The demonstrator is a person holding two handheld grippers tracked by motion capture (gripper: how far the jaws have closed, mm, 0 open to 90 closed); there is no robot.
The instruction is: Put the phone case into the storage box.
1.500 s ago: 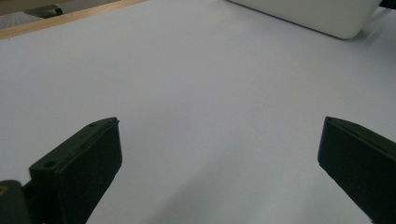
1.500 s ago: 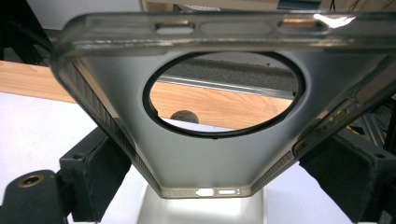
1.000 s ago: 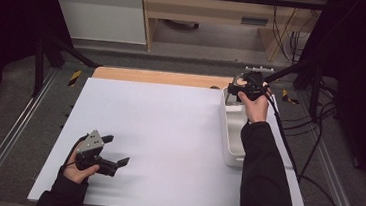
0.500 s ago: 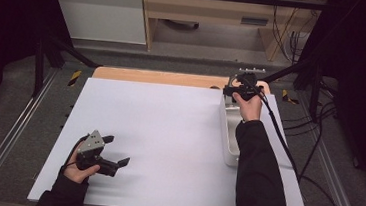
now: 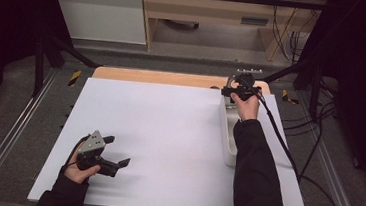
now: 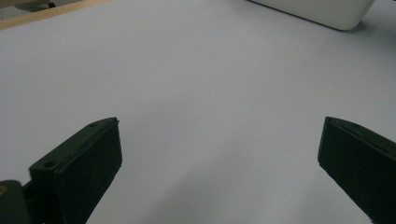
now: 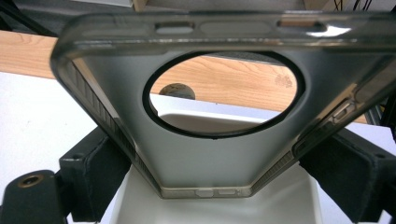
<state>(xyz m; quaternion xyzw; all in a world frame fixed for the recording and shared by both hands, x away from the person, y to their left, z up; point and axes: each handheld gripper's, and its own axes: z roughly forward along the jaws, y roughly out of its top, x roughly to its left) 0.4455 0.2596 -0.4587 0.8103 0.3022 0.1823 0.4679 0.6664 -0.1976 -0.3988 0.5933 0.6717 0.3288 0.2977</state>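
Note:
A clear, smoky phone case [image 7: 219, 158] with a large round cutout stands upright between the black jaws of my right gripper [image 7: 224, 179], which is shut on its two long sides. In the high view this right gripper [image 5: 233, 92] holds the case [image 5: 247, 74] above the far end of a white tray [image 5: 227, 139] at the table's right. My left gripper [image 5: 118, 151] rests near the front left of the white table [image 5: 168, 132]. Its jaws are wide apart with nothing between them, and the left gripper [image 6: 219, 149] faces bare white surface.
The white tray's rim [image 7: 219, 122] lies just under the case, with a wooden strip [image 5: 153, 76] along the table's far edge behind it. A cable [image 5: 287, 152] trails from the right gripper down the right side. Metal rails [image 5: 7, 143] border the table.
The right hand with the case has shifted slightly left over the tray's far end. The left gripper has stayed where it was.

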